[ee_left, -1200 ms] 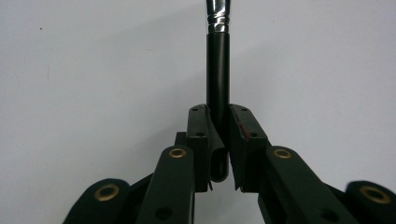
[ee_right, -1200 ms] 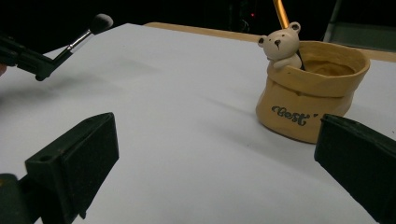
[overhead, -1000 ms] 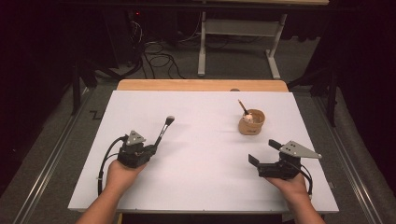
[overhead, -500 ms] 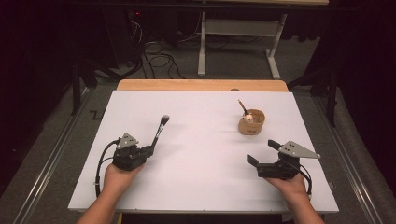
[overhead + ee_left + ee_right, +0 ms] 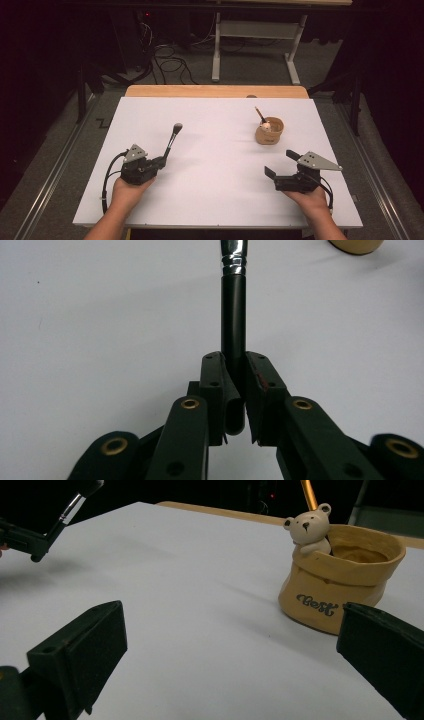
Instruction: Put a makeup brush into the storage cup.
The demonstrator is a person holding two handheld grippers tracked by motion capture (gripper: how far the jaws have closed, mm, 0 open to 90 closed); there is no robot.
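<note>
High view, nearest edge first: the person's two forearms come in at the bottom, each hand wrapped round a gripper resting low over the white worktop [image 5: 220, 200]. The left gripper [image 5: 159, 161] sits at the near left, its fingers clenched on the black handle of a makeup brush [image 5: 171, 139]. The brush runs up and away from the fingers at a slant, its dark bristle head lifted clear of the worktop and pointing toward the far side. In the left gripper view the handle [image 5: 233, 315] stands straight between the two fingers [image 5: 215, 385], pinched at its lower end, with the silver ferrule at the top edge of the picture.

The right gripper [image 5: 282, 164] lies at the near right, well apart from the left one. Its fingers are spread wide and released, with nothing between them; in the right gripper view they frame bare worktop.

Farther back on the right stands a tan sack-shaped pot [image 5: 270, 132] with a small bear figure [image 5: 308, 529] on its rim; an orange-handled brush [image 5: 260, 114] leans out of it. The pot stands upright, beyond the right gripper and apart from it.

At the far edge, a strip of wooden board [image 5: 215, 91] shows behind the white sheet.
</note>
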